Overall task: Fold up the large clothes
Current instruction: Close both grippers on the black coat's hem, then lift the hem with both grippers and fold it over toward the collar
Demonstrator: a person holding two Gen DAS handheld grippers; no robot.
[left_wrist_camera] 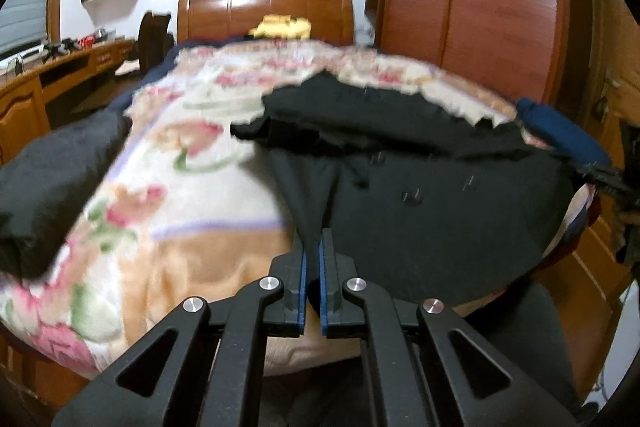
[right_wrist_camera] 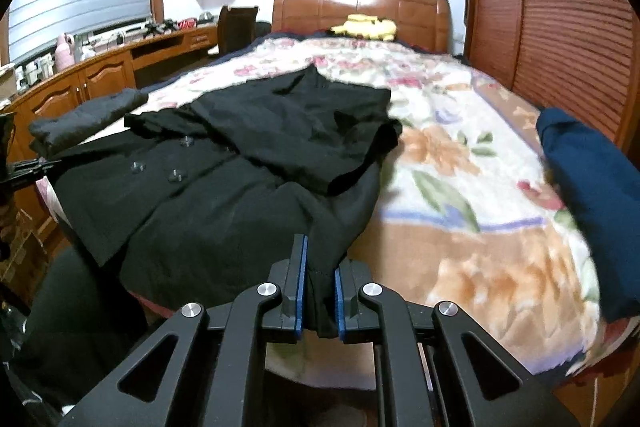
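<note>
A black buttoned coat (left_wrist_camera: 432, 195) lies on the floral blanket (left_wrist_camera: 192, 187) at the near end of the bed, its upper part and sleeves bunched in folds across the middle. My left gripper (left_wrist_camera: 314, 251) is shut on the coat's near left edge, and the cloth rises taut from its blue pads. In the right wrist view the same coat (right_wrist_camera: 208, 195) spreads to the left. My right gripper (right_wrist_camera: 320, 263) is shut on its near right hem, a fold of cloth hanging down between the pads. Both corners are lifted a little off the blanket.
A folded dark grey garment (left_wrist_camera: 48, 179) lies on the bed's left side and a navy garment (right_wrist_camera: 592, 195) on its right. A yellow soft toy (right_wrist_camera: 366, 27) rests by the wooden headboard (right_wrist_camera: 360, 7). A wooden desk (right_wrist_camera: 100, 75) runs along the left and a slatted wardrobe (right_wrist_camera: 560, 27) along the right.
</note>
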